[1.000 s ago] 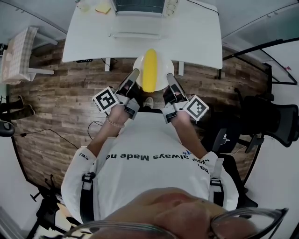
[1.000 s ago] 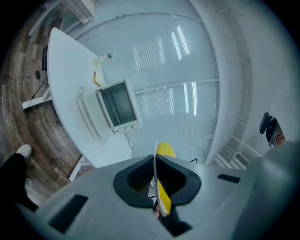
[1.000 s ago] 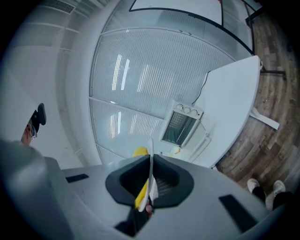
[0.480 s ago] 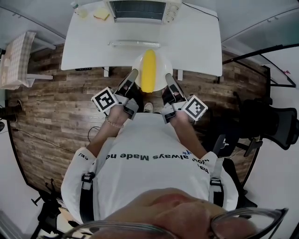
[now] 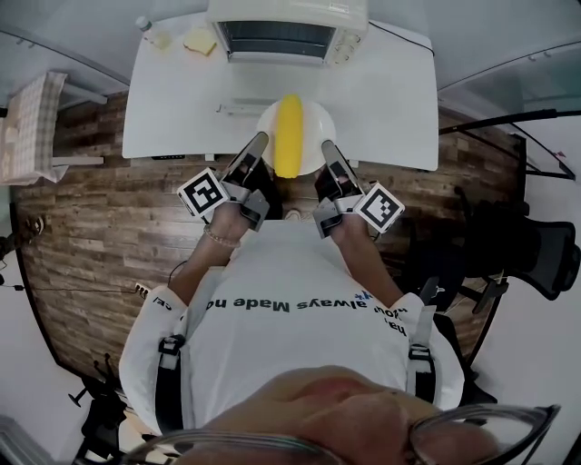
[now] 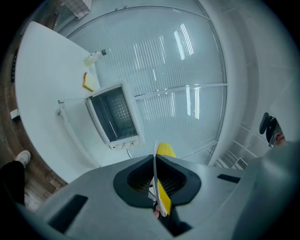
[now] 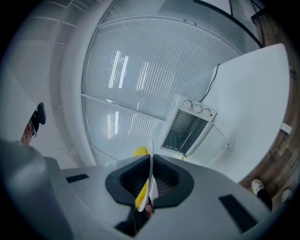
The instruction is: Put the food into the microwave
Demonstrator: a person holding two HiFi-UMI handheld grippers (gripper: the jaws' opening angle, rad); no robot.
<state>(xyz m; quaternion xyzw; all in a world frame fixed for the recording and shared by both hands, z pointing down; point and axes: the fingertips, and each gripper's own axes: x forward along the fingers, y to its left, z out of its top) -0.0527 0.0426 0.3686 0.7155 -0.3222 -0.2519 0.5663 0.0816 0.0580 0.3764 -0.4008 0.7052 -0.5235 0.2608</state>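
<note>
A white plate (image 5: 313,127) carries a long yellow piece of food (image 5: 289,136). My left gripper (image 5: 257,143) is shut on the plate's left rim and my right gripper (image 5: 327,148) on its right rim. The plate hangs over the front edge of the white table (image 5: 386,91). Behind it stands the microwave (image 5: 289,27), its door folded down with the handle (image 5: 243,108) toward me. In the left gripper view the plate edge (image 6: 154,174) and food (image 6: 165,151) sit between the jaws, microwave (image 6: 112,115) ahead. The right gripper view shows the plate (image 7: 150,157), food (image 7: 139,151) and microwave (image 7: 187,129).
A slice of bread (image 5: 200,38) and a small bottle (image 5: 148,30) lie left of the microwave on the table. A black office chair (image 5: 536,241) stands at the right on the wooden floor. A checked cloth seat (image 5: 27,118) is at the left.
I have come closer to the table: the plate, held in both grippers, has moved from over the floor to over the table's front edge. More of the microwave shows.
</note>
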